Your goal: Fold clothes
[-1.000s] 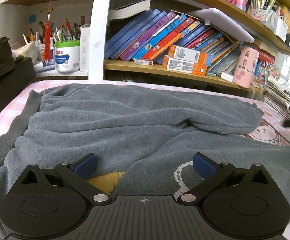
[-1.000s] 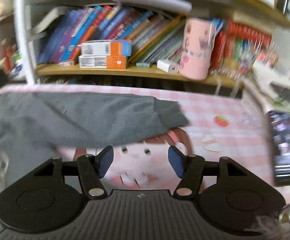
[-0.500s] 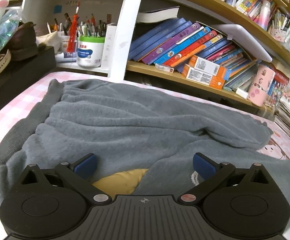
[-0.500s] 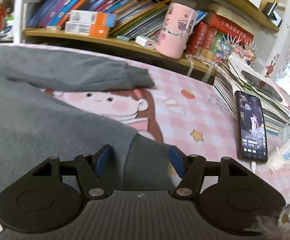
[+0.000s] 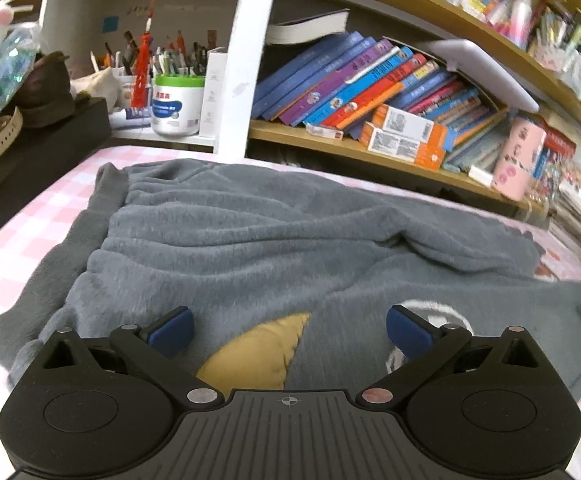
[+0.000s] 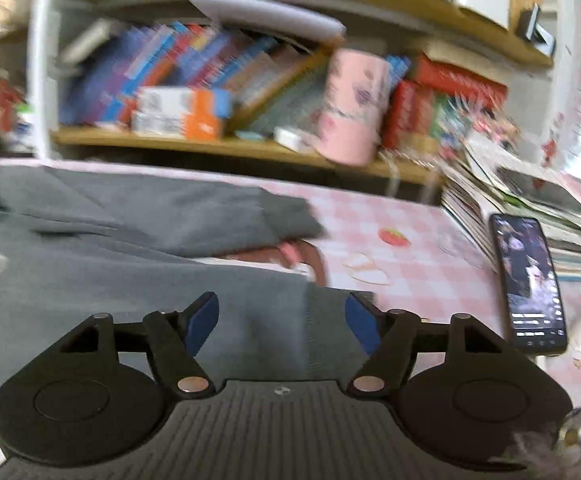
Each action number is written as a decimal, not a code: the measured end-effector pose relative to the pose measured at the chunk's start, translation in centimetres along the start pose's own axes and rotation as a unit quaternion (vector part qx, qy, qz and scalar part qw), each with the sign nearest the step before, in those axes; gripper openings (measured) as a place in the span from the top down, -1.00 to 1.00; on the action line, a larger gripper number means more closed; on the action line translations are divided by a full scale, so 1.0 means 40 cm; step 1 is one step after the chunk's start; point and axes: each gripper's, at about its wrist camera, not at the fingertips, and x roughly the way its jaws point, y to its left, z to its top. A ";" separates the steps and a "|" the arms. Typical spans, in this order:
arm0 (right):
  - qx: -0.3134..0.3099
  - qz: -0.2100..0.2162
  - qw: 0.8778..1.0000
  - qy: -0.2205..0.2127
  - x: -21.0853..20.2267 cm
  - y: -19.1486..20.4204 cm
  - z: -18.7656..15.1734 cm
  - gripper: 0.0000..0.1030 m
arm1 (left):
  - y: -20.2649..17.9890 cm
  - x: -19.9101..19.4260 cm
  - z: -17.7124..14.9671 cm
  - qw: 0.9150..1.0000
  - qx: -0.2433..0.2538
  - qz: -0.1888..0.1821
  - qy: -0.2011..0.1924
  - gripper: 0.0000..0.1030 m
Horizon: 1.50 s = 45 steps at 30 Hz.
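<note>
My left gripper [image 5: 288,330] hangs over the near part of the grey sweater [image 5: 274,240], jaws spread wide, nothing between the blue pads but fleece lying flat under them; pads don't pinch it. Straight under that gap sits the sweater's yellow patch [image 5: 258,356], and a white stitched ring [image 5: 430,308] shows on the sweater by my left gripper's right finger. The sweater lies spread and rumpled on the pink checked tablecloth [image 5: 38,220], its far edge toward the bookshelf [image 5: 370,148], one sleeve [image 6: 194,212] folded across its upper part with the cuff pointing away from the sweater toward the phone [image 6: 528,280]. My right gripper [image 6: 282,320] sits over the near sleeve's cuff [image 6: 330,320] at the sweater's edge; its jaws have just been opening, they stand partly apart with the cuff lying between them, pads not pressing it as far as the blurred view lets me tell. The phone lies face up, screen lit, on the tablecloth well apart from the sweater, next to a stack of papers [image 6: 530,196]. Behind the sweater on the bookshelf: slanted books, orange boxes [image 5: 404,140], a pink tin [image 5: 518,160], and a green-lidded tub [image 5: 176,104] of pens.
</note>
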 end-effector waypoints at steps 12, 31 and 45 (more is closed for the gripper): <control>-0.003 0.053 0.998 0.030 -0.043 0.045 -0.057 -0.39 | 0.089 -0.145 0.009 0.988 0.006 0.145 -0.050 -0.99; 0.019 0.088 0.994 0.057 -0.048 0.055 -0.079 -0.39 | 0.253 -0.052 0.020 0.978 -0.031 0.205 0.025 -0.60; 0.027 0.063 0.997 0.042 -0.064 0.041 -0.067 -0.39 | 0.266 -0.052 0.026 0.970 -0.020 0.241 0.019 -0.66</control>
